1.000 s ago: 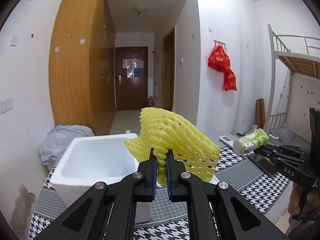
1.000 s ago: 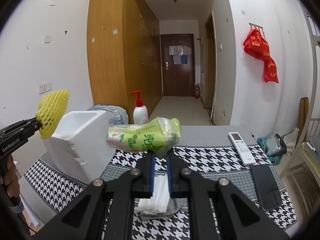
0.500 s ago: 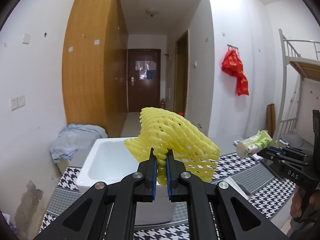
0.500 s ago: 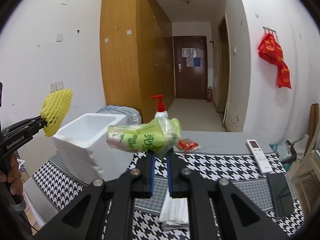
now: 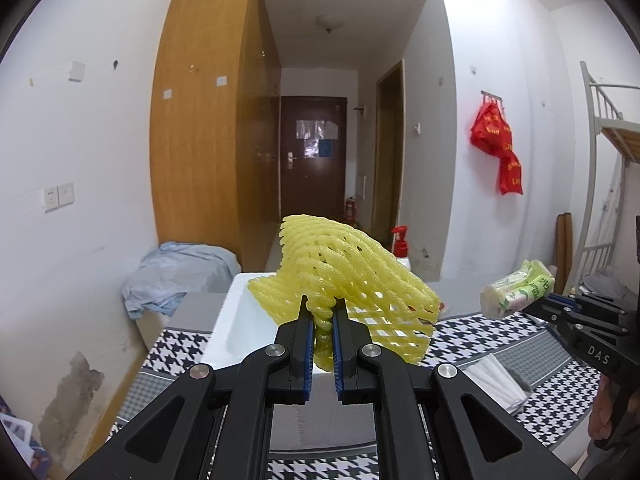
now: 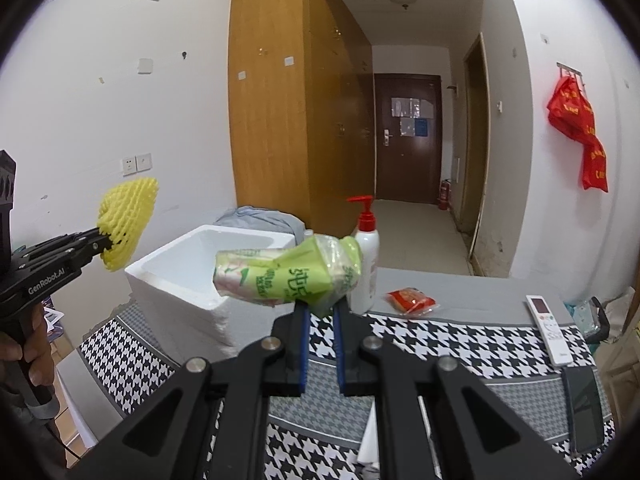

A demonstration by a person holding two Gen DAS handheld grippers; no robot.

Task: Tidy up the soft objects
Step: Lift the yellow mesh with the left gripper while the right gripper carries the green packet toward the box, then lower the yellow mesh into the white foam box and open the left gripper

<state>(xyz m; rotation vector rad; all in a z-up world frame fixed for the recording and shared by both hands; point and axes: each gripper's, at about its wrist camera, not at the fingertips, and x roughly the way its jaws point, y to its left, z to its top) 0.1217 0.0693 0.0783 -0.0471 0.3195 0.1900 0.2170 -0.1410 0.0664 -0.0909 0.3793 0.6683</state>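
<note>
My left gripper (image 5: 321, 316) is shut on a yellow foam fruit net (image 5: 344, 280) and holds it in the air over the near rim of a white foam box (image 5: 236, 320). The net also shows in the right wrist view (image 6: 128, 220), left of the box (image 6: 180, 280). My right gripper (image 6: 320, 312) is shut on a green tissue pack (image 6: 288, 276) and holds it above the table, to the right of the box. The pack also shows in the left wrist view (image 5: 516, 292).
The table has a black-and-white houndstooth cloth (image 6: 460, 344). A red-pump lotion bottle (image 6: 366, 256), a red snack packet (image 6: 412, 300), a white remote (image 6: 550, 328) and a dark phone (image 6: 586, 408) lie on it. White folded tissues (image 5: 496, 380) lie near the box. Blue cloth (image 5: 180, 276) is heaped behind.
Both grippers have risen and tilted up with their loads; the box and table sit lower in both views. The lotion bottle and red packet have come into view.
</note>
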